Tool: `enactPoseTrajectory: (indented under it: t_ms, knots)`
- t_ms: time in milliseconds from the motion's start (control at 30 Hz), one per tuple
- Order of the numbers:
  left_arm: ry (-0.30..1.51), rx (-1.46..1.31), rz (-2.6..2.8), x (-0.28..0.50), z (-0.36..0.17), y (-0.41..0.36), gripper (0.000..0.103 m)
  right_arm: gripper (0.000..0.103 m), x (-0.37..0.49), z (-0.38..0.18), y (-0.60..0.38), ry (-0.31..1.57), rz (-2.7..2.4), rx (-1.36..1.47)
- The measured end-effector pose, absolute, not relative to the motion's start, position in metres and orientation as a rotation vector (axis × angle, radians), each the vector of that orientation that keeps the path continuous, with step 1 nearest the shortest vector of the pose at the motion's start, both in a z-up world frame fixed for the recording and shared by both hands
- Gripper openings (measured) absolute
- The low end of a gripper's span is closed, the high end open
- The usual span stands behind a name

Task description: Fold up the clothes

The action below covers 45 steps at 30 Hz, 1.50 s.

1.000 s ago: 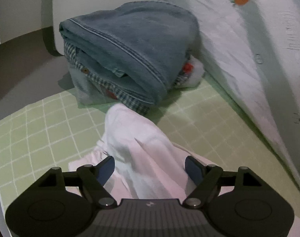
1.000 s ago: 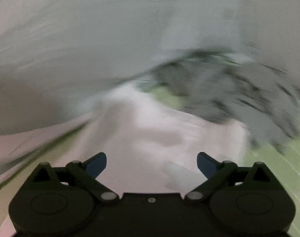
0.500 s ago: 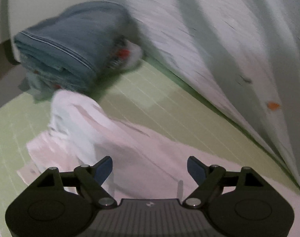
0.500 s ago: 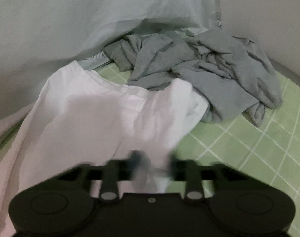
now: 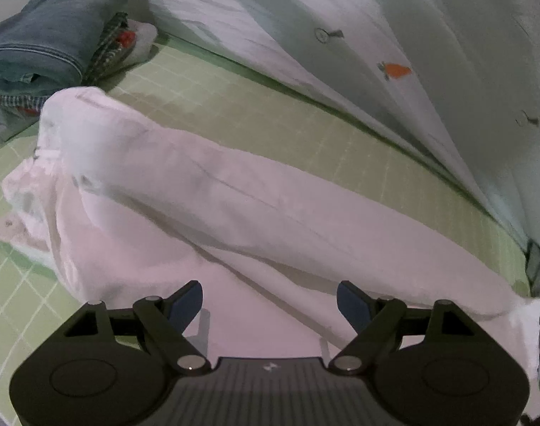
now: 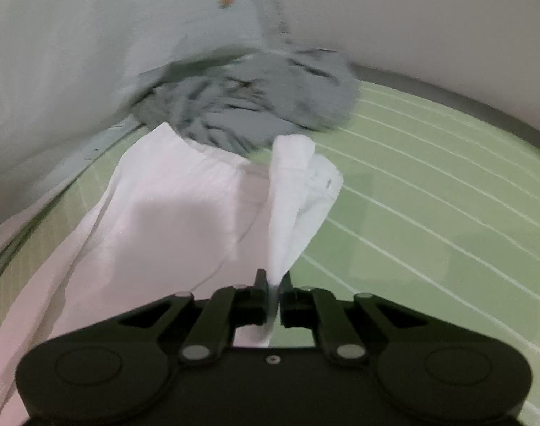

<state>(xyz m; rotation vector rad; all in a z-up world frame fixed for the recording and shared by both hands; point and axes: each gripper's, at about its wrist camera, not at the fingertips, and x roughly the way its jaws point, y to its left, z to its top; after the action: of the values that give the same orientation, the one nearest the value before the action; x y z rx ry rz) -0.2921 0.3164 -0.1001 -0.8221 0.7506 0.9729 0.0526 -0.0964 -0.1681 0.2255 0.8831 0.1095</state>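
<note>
White garment [image 5: 234,206] lay stretched long across the green grid mat [image 5: 206,99], running from directly under the left gripper [image 5: 270,301] out ahead of it and off to both sides. Right gripper [image 6: 272,285] was clamped on a raised corner of the same white garment [image 6: 184,220], fabric pulled up in a ridge ahead of its tips, the rest spread ahead-left on the mat [image 6: 429,213]. Left gripper's jaws were spread wide, holding nothing, hovering over the cloth. Folded denim pile [image 5: 53,35] sat far ahead-left of the left gripper, plaid fabric [image 5: 106,49] under it. Crumpled grey clothing [image 6: 255,106] lay beyond the right gripper, touching the white garment's far edge; blurred. Pale carrot-print bedding [image 5: 394,53] rose ahead-right of the left gripper.
</note>
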Motion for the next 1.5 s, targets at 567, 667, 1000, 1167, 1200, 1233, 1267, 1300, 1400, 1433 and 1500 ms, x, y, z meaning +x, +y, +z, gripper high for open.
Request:
enactPoseTrajectory:
  t_ms: [567,667,1000,1167,1200,1233,1267,1300,1400,1433,1500]
  knots:
    - [0.924,-0.695,0.895,-0.317,-0.114,0.294,0.084,0.042,-0.006,-0.146,-0.120,0.863,0.068,-0.001]
    - [0.938,-0.679,0.880,-0.311,-0.116,0.294,0.084,0.065,-0.003,-0.142,-0.096,0.838,0.064,-0.097]
    - [1.000,-0.666,0.846,-0.291,-0.132,0.307,0.084,0.093,-0.008,-0.132,-0.056,0.725,0.081,-0.265]
    - [1.045,-0.617,0.800,-0.273,-0.139,0.316,0.085,0.095,-0.013,-0.148,-0.013,0.790,0.308,-0.284]
    - [1.055,-0.602,0.789,-0.269,-0.141,0.317,0.085,0.096,-0.015,-0.151,0.000,0.797,0.362,-0.294]
    - [1.064,-0.587,0.777,-0.265,-0.142,0.318,0.085,0.096,-0.018,-0.154,0.013,0.801,0.412,-0.307]
    - [1.073,-0.571,0.764,-0.261,-0.144,0.320,0.085,0.096,-0.020,-0.156,0.024,0.803,0.445,-0.318]
    - [1.080,-0.557,0.754,-0.258,-0.145,0.321,0.085,0.096,-0.023,-0.159,0.037,0.810,0.480,-0.331]
    - [1.092,-0.518,0.719,-0.249,-0.149,0.326,0.085,0.096,-0.026,-0.169,0.076,0.850,0.575,-0.362]
    - [1.093,-0.509,0.707,-0.246,-0.151,0.328,0.085,0.096,-0.027,-0.173,0.086,0.867,0.603,-0.369]
    - [1.092,-0.512,0.684,-0.240,-0.154,0.335,0.085,0.096,-0.029,-0.179,0.107,0.901,0.659,-0.383]
